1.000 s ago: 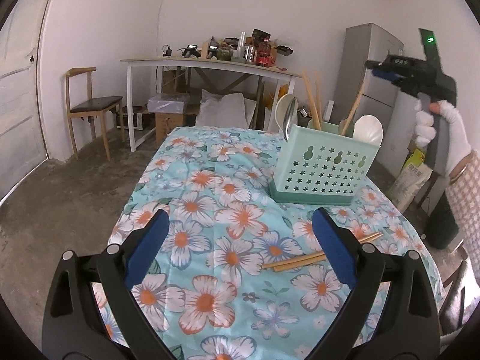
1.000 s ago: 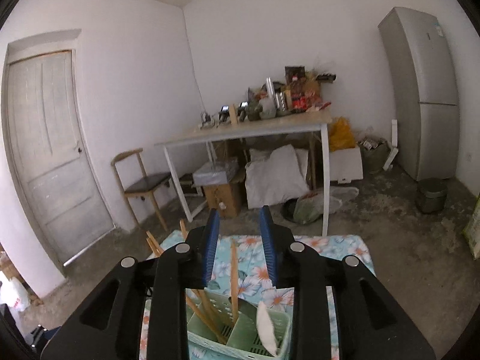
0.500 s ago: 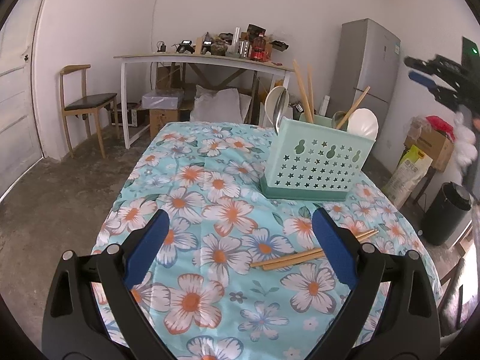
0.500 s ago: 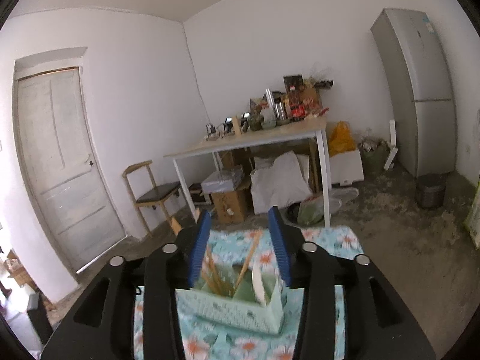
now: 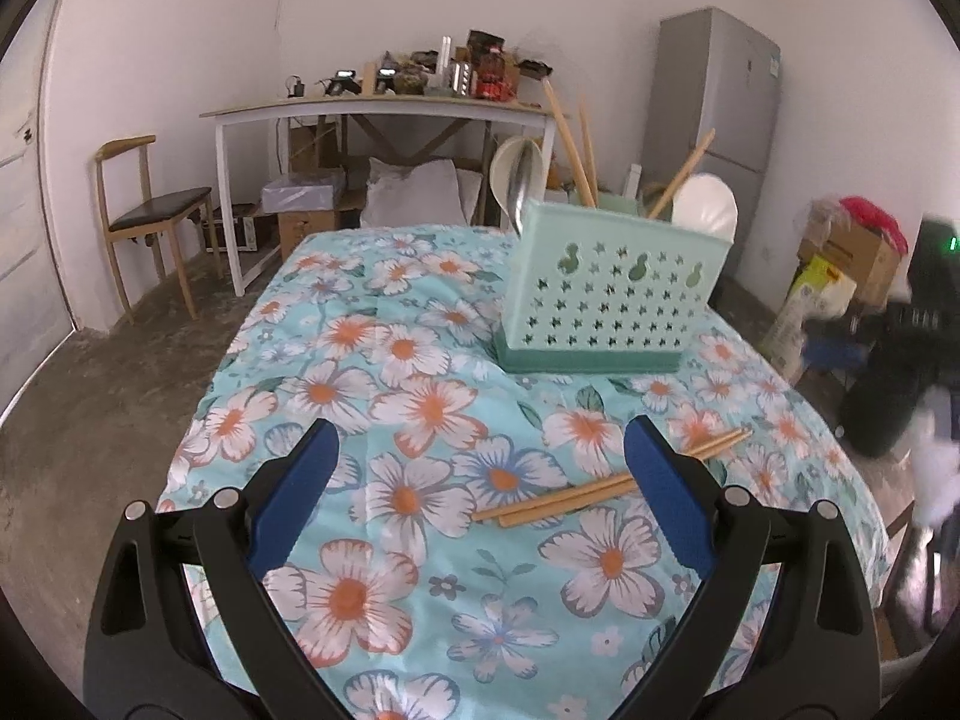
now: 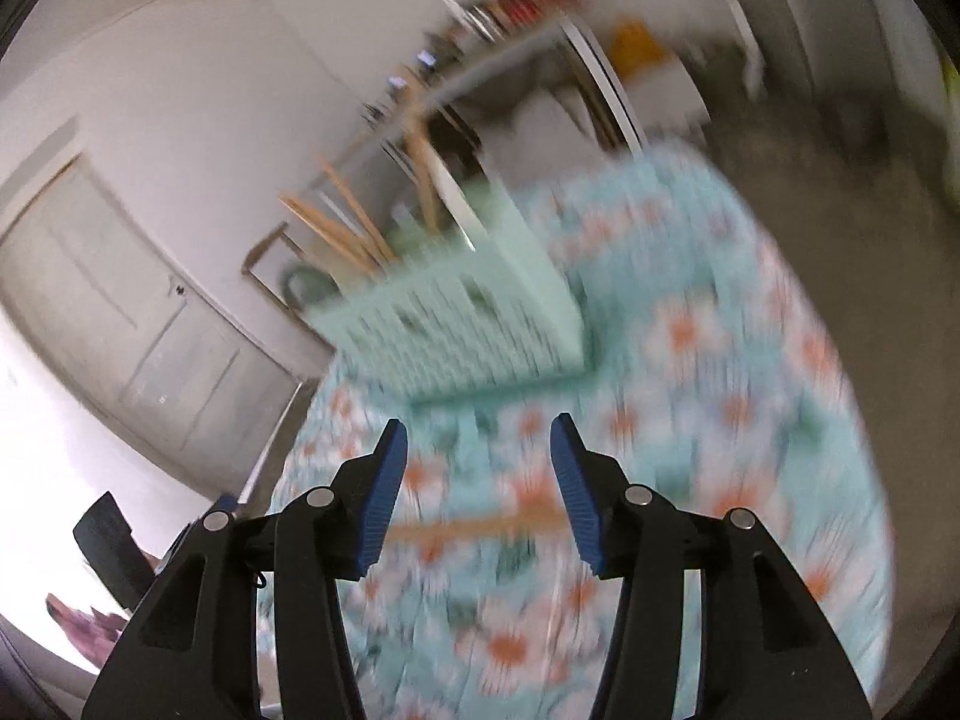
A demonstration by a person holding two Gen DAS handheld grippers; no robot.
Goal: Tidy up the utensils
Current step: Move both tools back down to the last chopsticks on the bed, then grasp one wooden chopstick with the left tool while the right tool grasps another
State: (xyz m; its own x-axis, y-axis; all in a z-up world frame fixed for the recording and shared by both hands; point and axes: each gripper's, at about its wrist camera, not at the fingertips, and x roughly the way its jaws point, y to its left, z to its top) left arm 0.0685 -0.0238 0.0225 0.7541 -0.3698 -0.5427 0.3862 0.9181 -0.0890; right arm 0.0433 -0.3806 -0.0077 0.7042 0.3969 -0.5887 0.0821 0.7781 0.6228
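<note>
Mint-green plastic, punched with stars and gourds: the caddy stands on the table at about one o'clock in the left view, already holding several chopsticks, a steel ladle and a white spoon. That part of the tidying looks done.

What is left, as far as I can see, is one pair of chopsticks lying flat on the cloth at about three o'clock from centre in the left view, partly behind the left gripper's right finger. No other loose utensil shows.

Left gripper hovers over the cloth with its jaws wide apart and nothing between them. Right gripper, seen in its own badly blurred view, has jaws that have just been opening; they stand apart, empty, with the pale wooden streak of the chopsticks lying across the gap on the cloth below. My guess is that the right one is heading for that pair.

Floral cloth, turquoise with white and orange blooms, covers the whole table. Beyond it, a bare concrete floor, a wooden chair at ten o'clock, a cluttered white bench at twelve, and a grey fridge at two.
</note>
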